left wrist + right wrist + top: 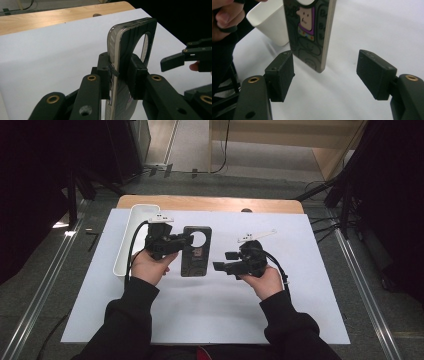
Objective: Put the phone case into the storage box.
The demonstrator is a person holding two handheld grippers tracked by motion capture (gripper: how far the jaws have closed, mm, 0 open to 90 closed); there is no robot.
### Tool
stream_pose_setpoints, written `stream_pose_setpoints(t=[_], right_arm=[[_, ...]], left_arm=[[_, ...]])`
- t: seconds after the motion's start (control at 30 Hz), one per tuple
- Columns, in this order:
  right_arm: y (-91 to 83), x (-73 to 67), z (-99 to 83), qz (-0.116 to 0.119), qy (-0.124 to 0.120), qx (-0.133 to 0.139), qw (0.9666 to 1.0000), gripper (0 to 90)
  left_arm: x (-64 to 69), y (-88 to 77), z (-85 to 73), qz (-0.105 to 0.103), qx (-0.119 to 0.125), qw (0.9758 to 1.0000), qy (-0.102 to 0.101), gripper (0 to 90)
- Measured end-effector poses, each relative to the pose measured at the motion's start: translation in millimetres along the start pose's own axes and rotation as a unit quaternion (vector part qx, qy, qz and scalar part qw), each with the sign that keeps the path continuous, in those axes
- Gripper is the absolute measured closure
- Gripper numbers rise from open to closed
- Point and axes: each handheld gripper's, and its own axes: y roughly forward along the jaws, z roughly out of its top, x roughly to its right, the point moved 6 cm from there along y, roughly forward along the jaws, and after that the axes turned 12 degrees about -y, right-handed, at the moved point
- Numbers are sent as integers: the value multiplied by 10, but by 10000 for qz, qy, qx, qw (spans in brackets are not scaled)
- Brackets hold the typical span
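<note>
Left gripper (120, 75) clamped on phone case (130, 50) edges; thin, flexy, slick; right gripper (325, 75) apart, grab lower end.

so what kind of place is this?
Probably a lab recording bench: white sheet over a wooden table, dark curtains on both sides, floor rails, cables on the floor.

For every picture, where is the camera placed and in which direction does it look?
High view: above the person's side, looking forward and down at the white mat; both forearms show.
Left gripper view: on the left gripper, along jaws clamping the phone case.
Right gripper view: on the right gripper, jaws open toward the case's lower end.
All three share the case; the high and right gripper views share the white bin.
</note>
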Motion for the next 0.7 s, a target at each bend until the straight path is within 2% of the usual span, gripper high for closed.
stream_pose_setpoints(t=[0.3, 0.37, 0.7], right_arm=[[-69, -49, -135, -66, -378, -16, 9993, 272], [-102, -35, -165, -10, -347, 46, 9994, 271], [-224, 37, -304, -77, -254, 76, 9996, 271]], left_arm=[[-48, -60, 12, 3, 37, 10000, -62, 745], [-53, -63, 11, 6, 32, 10000, -61, 745], [-55, -57, 9, -6, -13, 10000, -65, 745]])
